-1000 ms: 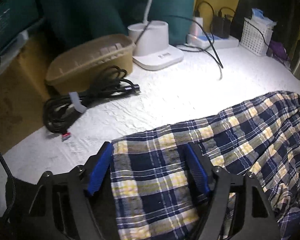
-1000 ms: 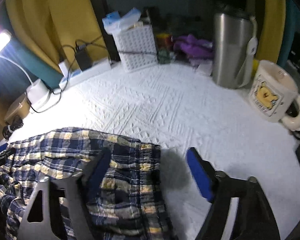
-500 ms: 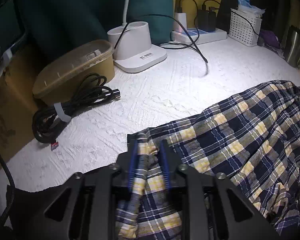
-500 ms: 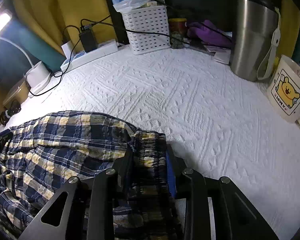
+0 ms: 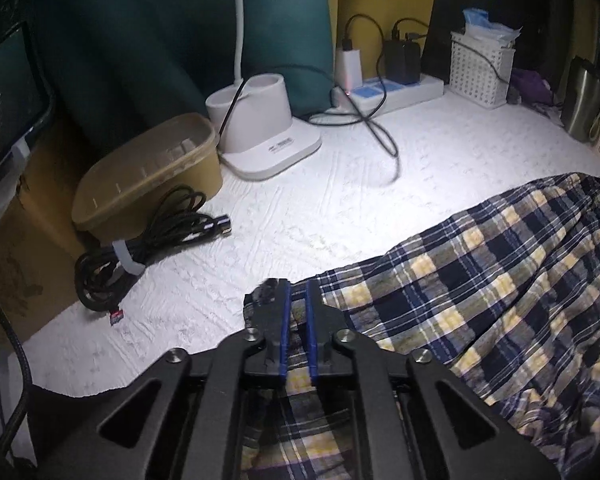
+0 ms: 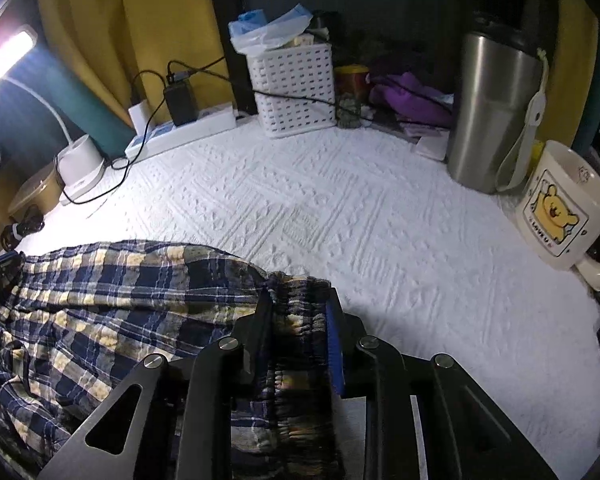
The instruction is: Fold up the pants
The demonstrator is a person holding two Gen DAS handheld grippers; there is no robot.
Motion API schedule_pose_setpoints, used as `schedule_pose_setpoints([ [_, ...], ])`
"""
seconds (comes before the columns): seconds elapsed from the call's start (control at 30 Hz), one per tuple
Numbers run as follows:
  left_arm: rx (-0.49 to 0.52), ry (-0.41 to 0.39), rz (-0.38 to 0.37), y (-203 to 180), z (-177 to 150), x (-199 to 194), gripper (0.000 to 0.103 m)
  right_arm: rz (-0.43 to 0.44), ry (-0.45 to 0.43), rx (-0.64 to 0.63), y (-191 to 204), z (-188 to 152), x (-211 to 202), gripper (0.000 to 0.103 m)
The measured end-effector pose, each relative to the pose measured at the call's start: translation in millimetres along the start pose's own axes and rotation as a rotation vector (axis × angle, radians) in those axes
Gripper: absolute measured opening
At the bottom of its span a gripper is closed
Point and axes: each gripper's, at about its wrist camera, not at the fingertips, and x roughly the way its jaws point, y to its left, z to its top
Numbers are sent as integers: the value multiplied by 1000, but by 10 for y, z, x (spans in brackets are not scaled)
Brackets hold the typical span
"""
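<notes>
Navy, yellow and white plaid pants (image 5: 480, 276) lie on the white textured cover (image 5: 340, 200). My left gripper (image 5: 298, 290) is shut on the hem end of the pants, the fabric pinched between its blue pads. In the right wrist view the same pants (image 6: 112, 292) stretch left, and my right gripper (image 6: 298, 304) is shut on the gathered elastic waistband (image 6: 300, 292). Both ends are lifted a little off the cover. The cloth under both grippers is hidden.
A tan lidded tub (image 5: 148, 172), a coiled black cable (image 5: 148, 240), a white lamp base (image 5: 264, 136) and a power strip (image 5: 392, 92) stand at the back left. A white basket (image 6: 292, 88), a steel tumbler (image 6: 496, 112) and a bear mug (image 6: 564, 208) stand at the back right.
Both grippers were open around the pants a second ago. They closed on the cloth and have since lifted and pulled back slightly with it.
</notes>
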Motion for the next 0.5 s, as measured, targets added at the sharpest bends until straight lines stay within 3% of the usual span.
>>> schedule_pose_setpoints([
  [0.5, 0, -70, 9, -278, 306, -162, 3, -54, -69, 24, -298, 92, -106, 24],
])
